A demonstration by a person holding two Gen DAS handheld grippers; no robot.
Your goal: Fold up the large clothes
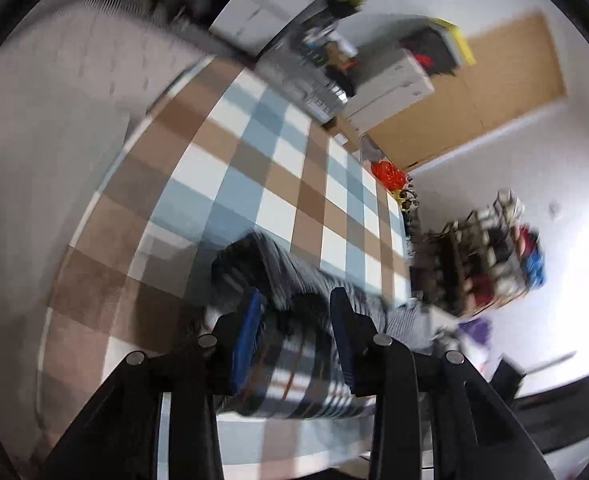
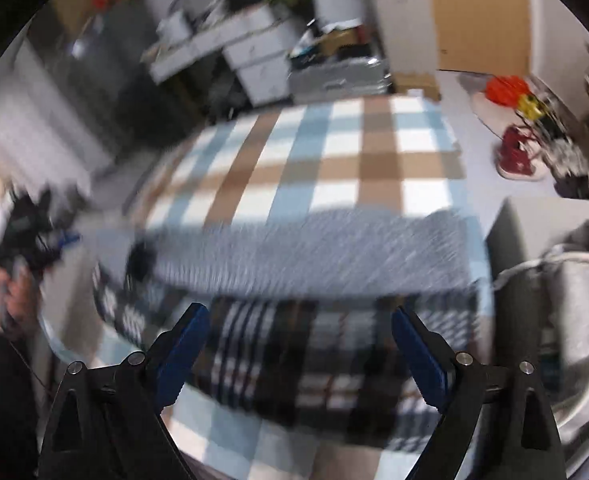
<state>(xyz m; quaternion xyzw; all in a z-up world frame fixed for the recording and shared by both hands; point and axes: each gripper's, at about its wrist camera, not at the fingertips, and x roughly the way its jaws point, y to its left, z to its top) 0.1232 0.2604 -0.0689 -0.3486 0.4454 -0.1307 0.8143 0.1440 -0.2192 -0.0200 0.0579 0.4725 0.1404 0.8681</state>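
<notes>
Both views were motion-blurred. A dark plaid shirt (image 2: 294, 352) lay folded on a checked cover (image 2: 334, 160) of blue, white and brown squares; a paler, finely striped part of it (image 2: 334, 248) ran across the far side of the dark part in the right wrist view.

Right gripper (image 2: 300, 356) — jaws spread wide, blue pads (image 2: 182, 352) standing at either side of the dark plaid part with nothing pinched between them. It hung above the cloth, angled down.

Left gripper (image 1: 298, 344) — jaws parted a little, pads (image 1: 248, 340) flanking the shirt (image 1: 294, 376) seen beyond them; no pad looked pressed onto the fabric, though blur made contact hard to judge. In the right wrist view the same gripper (image 2: 26, 232) showed at the left edge, held in a hand (image 2: 10, 300), off the shirt's left end.

Beyond the cover: white drawers (image 2: 254, 60), a wood-coloured door (image 1: 494, 92), a red object (image 1: 388, 172) near the cover's far corner. A grey garment (image 2: 574, 280) with a white cord lay at the right, just beside the cover.
</notes>
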